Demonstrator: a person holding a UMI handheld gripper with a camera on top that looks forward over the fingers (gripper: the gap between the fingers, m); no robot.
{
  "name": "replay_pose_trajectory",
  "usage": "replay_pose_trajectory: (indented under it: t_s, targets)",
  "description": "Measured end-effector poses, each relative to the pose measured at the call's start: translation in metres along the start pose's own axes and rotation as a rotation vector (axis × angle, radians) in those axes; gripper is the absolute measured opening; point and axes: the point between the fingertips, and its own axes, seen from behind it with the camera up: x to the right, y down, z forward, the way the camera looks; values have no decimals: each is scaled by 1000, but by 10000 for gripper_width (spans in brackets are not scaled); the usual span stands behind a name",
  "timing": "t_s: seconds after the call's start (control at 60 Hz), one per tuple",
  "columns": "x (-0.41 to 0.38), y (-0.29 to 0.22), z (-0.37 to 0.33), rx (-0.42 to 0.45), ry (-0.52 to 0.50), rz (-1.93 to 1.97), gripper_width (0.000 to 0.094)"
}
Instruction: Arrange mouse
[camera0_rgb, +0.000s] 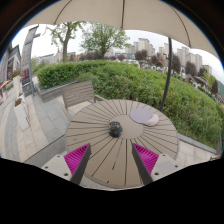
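Observation:
A small dark mouse (116, 128) rests near the middle of a round slatted wooden table (95, 135). To its right, a little farther back, lies a pale round mouse pad (143, 116). My gripper (111, 160) hovers above the table's near part, open, with nothing between its fingers. Its magenta pads (76, 157) face inward, and the mouse lies well beyond the fingertips.
A wooden bench (78, 94) stands behind the table at the left. An umbrella pole (167, 70) rises at the right, its canopy overhead. A green hedge (120, 75) runs behind, and paving lies to the left.

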Motion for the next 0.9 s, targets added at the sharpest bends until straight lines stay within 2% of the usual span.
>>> replay_pose_trajectory:
  t_s: [0.133,0.167,0.25,0.567,0.75,0.9]
  targets:
    - [-3,4,33,-4,-7,29,854]
    - [1,9,85,2,-14,35,854]
    - [4,8,141,32,-8,31,855]
    - [15,11,298,32,45,15,854]
    - [24,11,364,3,39,9,855]
    - [29,5,385,-18,35,39,854]
